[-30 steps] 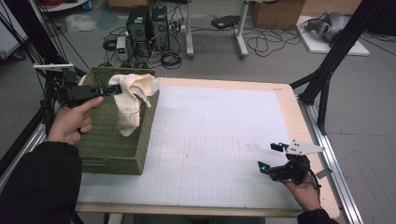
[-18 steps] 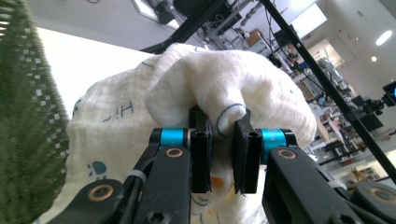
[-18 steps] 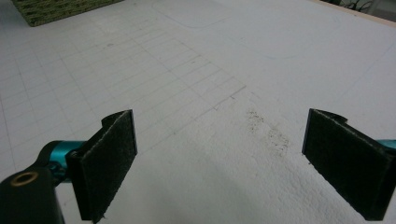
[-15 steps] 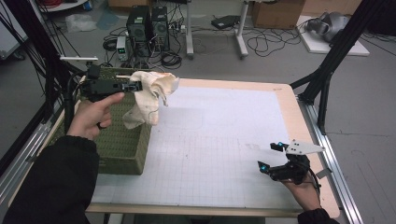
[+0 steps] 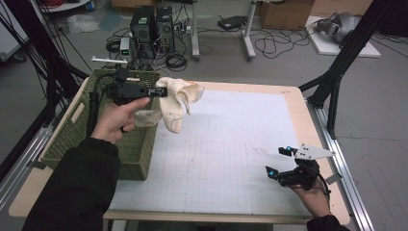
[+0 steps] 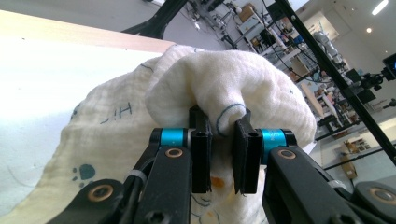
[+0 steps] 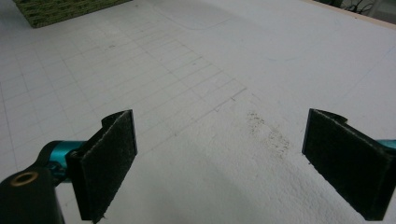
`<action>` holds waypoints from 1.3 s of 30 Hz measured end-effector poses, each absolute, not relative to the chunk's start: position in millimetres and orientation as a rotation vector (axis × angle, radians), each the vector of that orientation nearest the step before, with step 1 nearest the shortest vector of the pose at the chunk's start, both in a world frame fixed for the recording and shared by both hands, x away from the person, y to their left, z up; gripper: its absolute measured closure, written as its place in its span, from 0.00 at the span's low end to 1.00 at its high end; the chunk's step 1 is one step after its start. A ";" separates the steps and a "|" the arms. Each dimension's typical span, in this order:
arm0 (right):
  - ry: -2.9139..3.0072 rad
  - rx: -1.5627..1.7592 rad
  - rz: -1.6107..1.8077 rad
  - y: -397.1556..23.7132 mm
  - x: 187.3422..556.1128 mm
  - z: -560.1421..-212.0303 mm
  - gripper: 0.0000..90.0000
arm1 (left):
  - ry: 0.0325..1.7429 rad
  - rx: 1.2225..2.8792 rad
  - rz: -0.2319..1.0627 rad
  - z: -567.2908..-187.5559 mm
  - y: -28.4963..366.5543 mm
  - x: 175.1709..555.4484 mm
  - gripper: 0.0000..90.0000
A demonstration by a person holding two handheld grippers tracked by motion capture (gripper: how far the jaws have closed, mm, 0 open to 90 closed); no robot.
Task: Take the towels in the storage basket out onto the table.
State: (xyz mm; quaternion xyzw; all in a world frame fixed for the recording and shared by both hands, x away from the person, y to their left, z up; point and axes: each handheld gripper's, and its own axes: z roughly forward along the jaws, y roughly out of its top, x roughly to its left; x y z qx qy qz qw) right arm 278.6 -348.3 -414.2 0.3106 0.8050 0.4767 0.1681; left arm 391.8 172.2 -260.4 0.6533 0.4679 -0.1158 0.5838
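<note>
A lab or workshop bay.
Computer towers [image 5: 153,25] and loose cables [image 5: 279,44] sit on the grey floor beyond a gridded worktop [image 5: 231,144] framed by black struts [image 5: 353,41].

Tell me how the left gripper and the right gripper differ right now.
The left gripper is shut on a cream cloth; the right gripper stands open with nothing between its jaws. The left is held up beside the green basket; the right sits low over the white mat. Both have black jaws.
</note>
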 end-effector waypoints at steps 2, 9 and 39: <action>2.290 0.883 1.356 -348.4 278.6 -414.2 0.10 | 1.091 1.531 -0.277 -261.4 168.4 392.4 0.88; 2.290 0.882 1.359 -348.0 278.3 -413.8 0.10 | 1.088 1.556 -0.288 -266.6 155.7 395.1 0.88; 2.297 0.872 1.357 -347.2 277.9 -413.8 0.10 | 1.098 1.690 -0.324 -300.9 102.1 401.9 0.88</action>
